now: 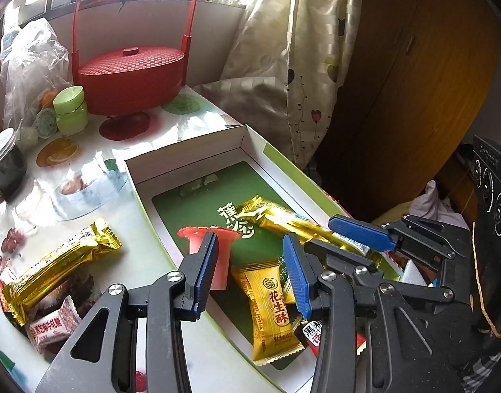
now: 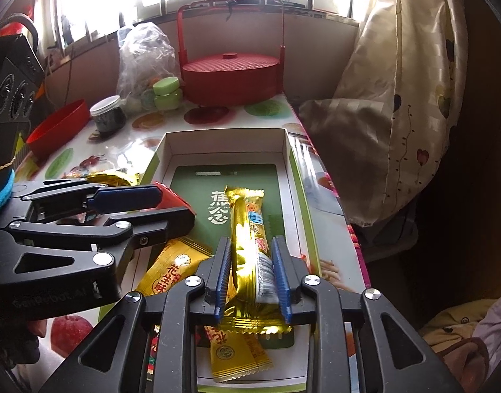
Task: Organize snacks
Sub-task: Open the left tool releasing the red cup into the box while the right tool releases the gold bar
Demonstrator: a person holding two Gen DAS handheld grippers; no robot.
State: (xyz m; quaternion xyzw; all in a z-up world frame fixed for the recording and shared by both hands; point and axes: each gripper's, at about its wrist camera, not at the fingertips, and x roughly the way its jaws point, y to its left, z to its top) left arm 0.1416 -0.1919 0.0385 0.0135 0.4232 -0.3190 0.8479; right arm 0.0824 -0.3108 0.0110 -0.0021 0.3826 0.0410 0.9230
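Sunlit surface (image 2: 126, 150), box (image 2: 293, 177) open: my right gripper (image 2: 252, 281) loosely straddled the gold bar (image 2: 247, 229) for release; my left gripper (image 1: 250, 271) stood half-open, empty, beside the red cup (image 1: 214, 262).

We cannot see the near end of the box (image 2: 284, 150), hidden behind the gripper frames. The gold bar (image 1: 293, 222) is blurred in the left wrist view.
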